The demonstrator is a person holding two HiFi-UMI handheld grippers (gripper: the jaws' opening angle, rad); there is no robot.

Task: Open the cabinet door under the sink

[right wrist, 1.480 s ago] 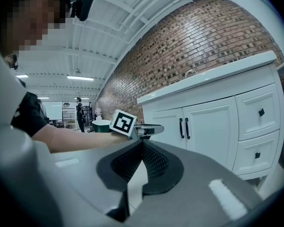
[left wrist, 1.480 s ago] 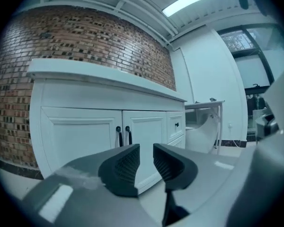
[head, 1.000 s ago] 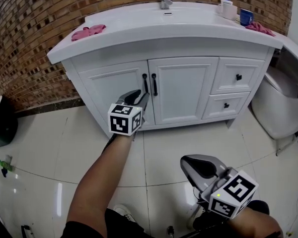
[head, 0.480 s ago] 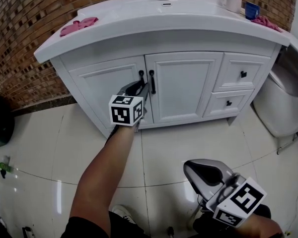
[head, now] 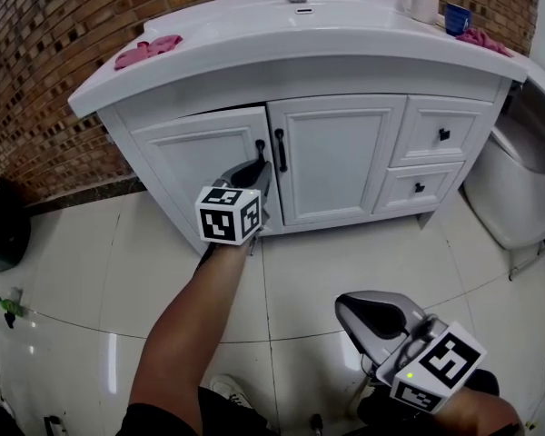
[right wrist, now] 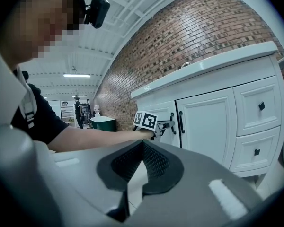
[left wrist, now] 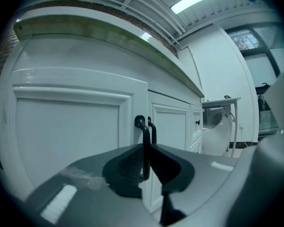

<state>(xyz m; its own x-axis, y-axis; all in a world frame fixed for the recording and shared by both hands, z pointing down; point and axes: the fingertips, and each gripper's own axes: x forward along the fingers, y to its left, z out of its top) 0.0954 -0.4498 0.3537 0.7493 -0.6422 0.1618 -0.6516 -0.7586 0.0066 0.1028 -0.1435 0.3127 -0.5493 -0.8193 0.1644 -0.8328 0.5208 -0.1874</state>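
The white vanity cabinet (head: 336,157) under the sink has two doors with black bar handles. My left gripper (head: 260,165) reaches to the left door (head: 204,166), and its jaws have just been closing on that door's handle (left wrist: 144,145). The pads press the bar from both sides, so my left gripper (left wrist: 146,162) is shut on it. The left door stands slightly ajar, with a dark gap along its top edge. The right door's handle (head: 281,150) sits just beside. My right gripper (head: 350,309) hangs low at the right, shut and holding nothing (right wrist: 143,145).
Two drawers (head: 443,134) sit right of the doors. A white toilet (head: 518,189) stands at the far right. On the sink top (head: 254,34) lie pink cloths (head: 147,50), a blue cup (head: 453,18) and a soap bottle (head: 416,3). A dark bin (head: 0,230) is at the left by the brick wall.
The left gripper's jaws have closed onto the left door's handle. The left door's handle edge has come out a little from the cabinet front. The right gripper has stayed where it was.
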